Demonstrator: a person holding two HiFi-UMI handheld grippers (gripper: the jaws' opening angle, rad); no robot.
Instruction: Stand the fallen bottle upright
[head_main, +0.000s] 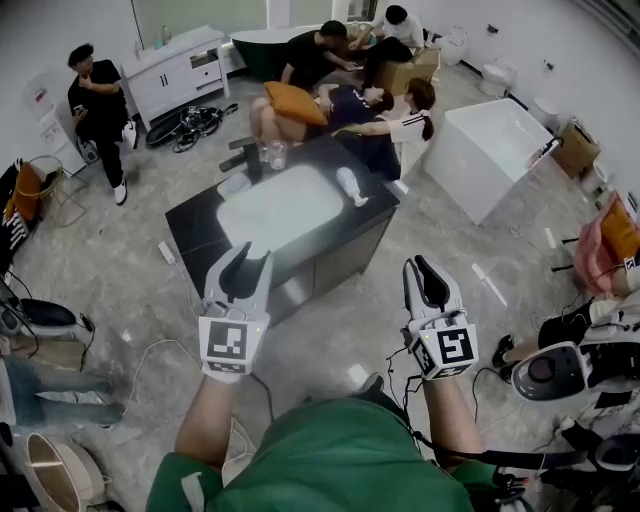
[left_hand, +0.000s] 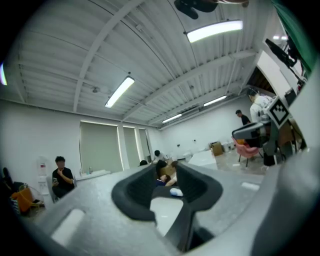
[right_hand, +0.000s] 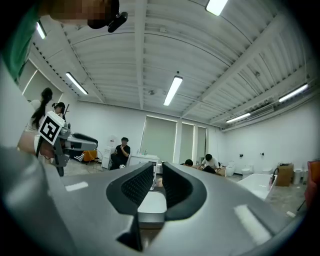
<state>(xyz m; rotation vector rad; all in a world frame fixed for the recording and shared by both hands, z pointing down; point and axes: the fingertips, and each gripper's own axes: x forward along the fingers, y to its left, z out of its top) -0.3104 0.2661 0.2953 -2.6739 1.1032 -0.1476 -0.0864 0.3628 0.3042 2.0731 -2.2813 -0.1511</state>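
Bottle: a white bottle (head_main: 351, 187) lies on its side on the dark counter (head_main: 195, 230), just beside the right rim of the basin (head_main: 280, 208) and near the counter's right edge.
Left gripper: the left gripper (head_main: 252, 258) is held in the air on the near side of the counter, well apart from the bottle. Its 2 jaws stand apart with nothing between them. Its own view looks through the gap at the basin and the bottle.
Right gripper: the right gripper (head_main: 420, 268) is held over the floor (head_main: 330, 340), to the right of the counter's near corner. Its 2 jaws are parted by a narrow gap and hold nothing.
Counter top: a faucet (head_main: 248, 160) and a clear glass (head_main: 275, 153) stand at the basin's far left.
People: several people (head_main: 350, 105) are gathered low behind the counter. 1 person (head_main: 97, 100) in black is beside a white cabinet (head_main: 178, 72) at the far left.
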